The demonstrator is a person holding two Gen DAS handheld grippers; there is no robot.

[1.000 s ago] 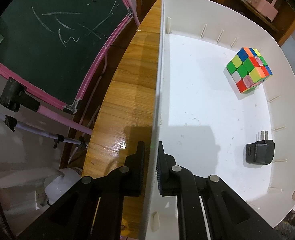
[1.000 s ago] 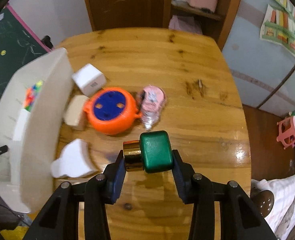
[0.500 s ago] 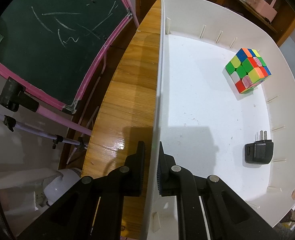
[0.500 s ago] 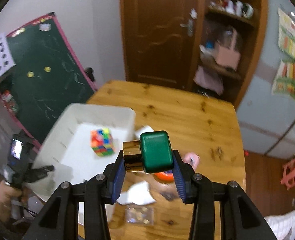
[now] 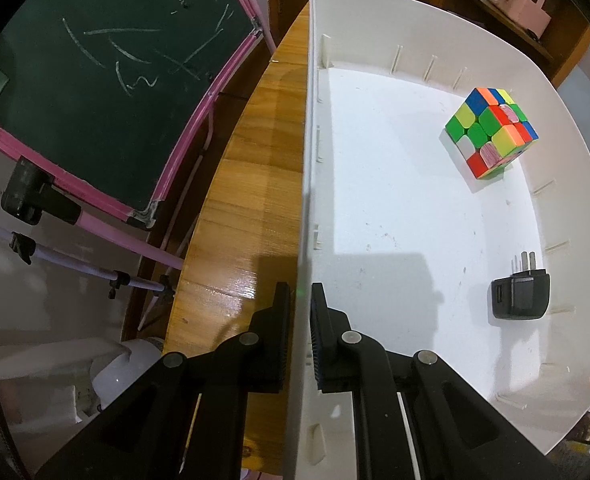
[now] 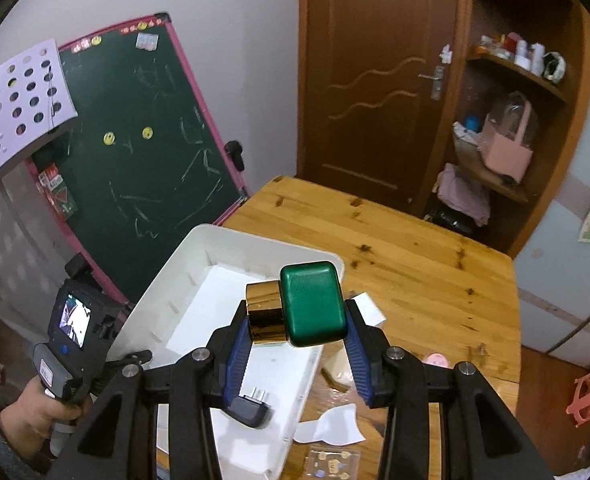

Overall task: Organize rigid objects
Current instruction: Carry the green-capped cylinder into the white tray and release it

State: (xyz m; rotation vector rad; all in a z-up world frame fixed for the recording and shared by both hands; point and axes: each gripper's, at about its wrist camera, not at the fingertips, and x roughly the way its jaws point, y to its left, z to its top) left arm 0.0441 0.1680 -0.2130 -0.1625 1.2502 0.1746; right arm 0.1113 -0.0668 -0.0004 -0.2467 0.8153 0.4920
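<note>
Basically, left side first: the left tool [image 5: 301,332] was clenched on the near side wall of the white bin [image 5: 415,24], one pad outside, one inside, pointing steeply down, steadying it. Inside the bin, ahead and to the right of that tool, sat a charger plug [image 5: 521,298] near the right wall, and further ahead a colour cube [image 5: 491,132] toward the far corner. The surface [image 5: 255,184] ran along the bin's outer left wall.

Right side: the right tool [image 6: 295,344] was grasping a green bottle with gold cap [image 6: 311,304], pads pressed on its two ends. Its long axis lay crosswise between the pads, gold cap toward the left pad, green body toward the right. It was held up off the surface, over the bin's right half; bare bin floor lay below and ahead-left of this tool, the plug directly under its left finger.

Judgement: placing step, nearly there. The key relation is that the bin floor lies down and slightly left of the right tool, so the right hand is the one to lower and release, ahead of the plug to avoid hitting it.
</note>
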